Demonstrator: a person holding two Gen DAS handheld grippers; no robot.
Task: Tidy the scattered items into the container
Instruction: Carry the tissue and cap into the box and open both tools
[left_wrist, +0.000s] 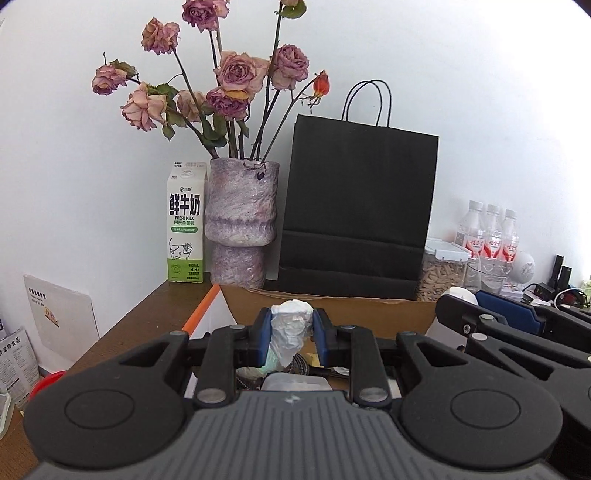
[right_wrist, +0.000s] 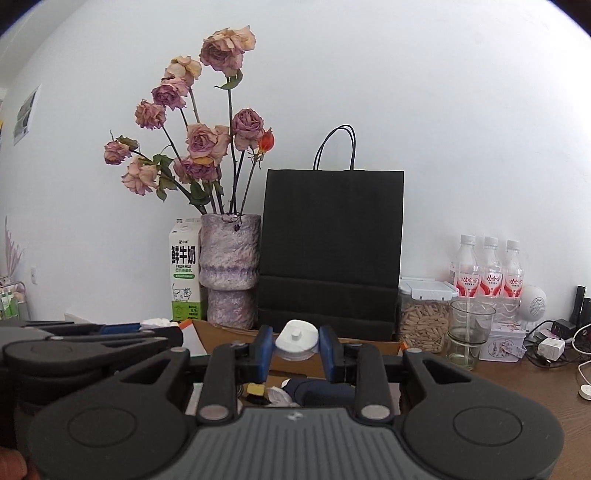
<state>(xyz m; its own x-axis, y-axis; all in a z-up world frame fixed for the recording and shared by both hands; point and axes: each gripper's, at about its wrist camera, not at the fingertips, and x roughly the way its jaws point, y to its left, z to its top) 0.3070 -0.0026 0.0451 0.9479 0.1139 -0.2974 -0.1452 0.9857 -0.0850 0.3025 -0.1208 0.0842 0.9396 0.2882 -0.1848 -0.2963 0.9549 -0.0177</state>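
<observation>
Carry step: left gripper clenched on crumpled tissue; right gripper grasping white cap; both over cardboard box; next move: lower, release inside.

Ahead I see a plain white wall, evenly lit. Brown wooden tabletop runs against it. Along the wall: dried roses in a mottled purple vase, milk carton, black paper bag.

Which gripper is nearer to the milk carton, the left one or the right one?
Left. The left gripper, shut on crumpled white paper, is on the milk carton side; the right gripper is farther, towards the bottles.
</observation>
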